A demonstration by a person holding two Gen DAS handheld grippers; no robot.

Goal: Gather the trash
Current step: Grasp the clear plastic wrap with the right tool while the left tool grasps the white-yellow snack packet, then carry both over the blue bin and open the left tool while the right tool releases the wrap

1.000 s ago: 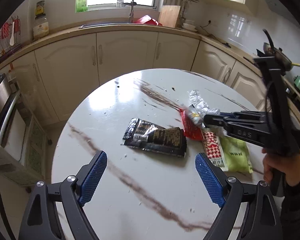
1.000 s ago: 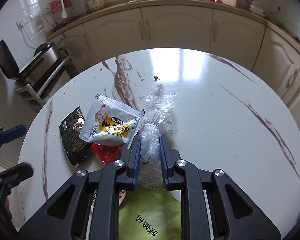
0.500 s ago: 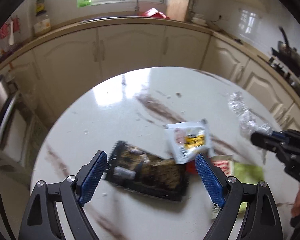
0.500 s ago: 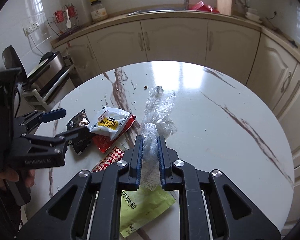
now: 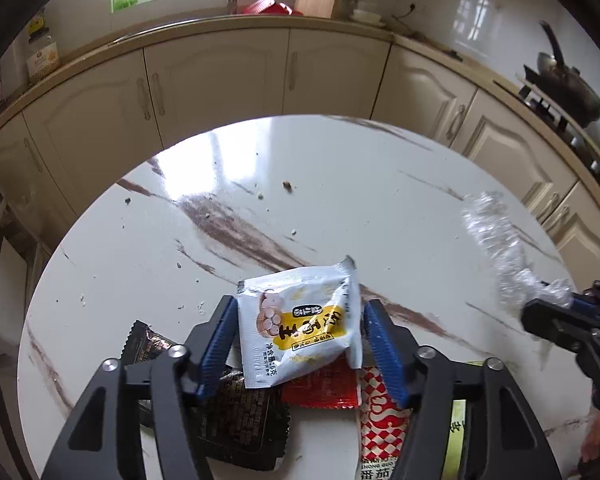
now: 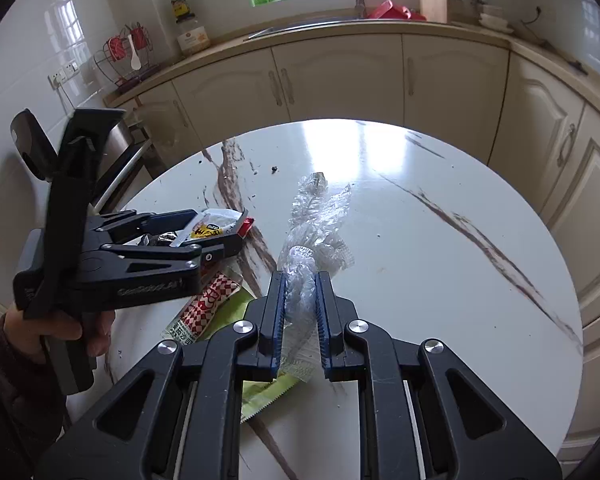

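Note:
A white snack packet (image 5: 300, 328) with a yellow label lies on top of other wrappers on the round marble table (image 5: 340, 200). My left gripper (image 5: 300, 304) straddles it, its jaws closing. The left pad is at the packet's edge and a thin gap shows at the right pad. The right wrist view also shows the left gripper (image 6: 216, 230) around that packet (image 6: 214, 224). My right gripper (image 6: 301, 278) is shut on a crumpled clear plastic wrap (image 6: 316, 216), lifted off the table at the right (image 5: 496, 240).
Under the white packet lie a black packet (image 5: 240, 420), a red packet (image 5: 324, 388), a red-and-white checked packet (image 5: 380, 420) and a green packet (image 6: 260, 396). Crumbs dot the far table. Cream cabinets and a counter curve behind.
My left gripper moved forward and down over the white packet and its jaws narrowed around it. The right gripper carried the clear wrap up and off to the right.

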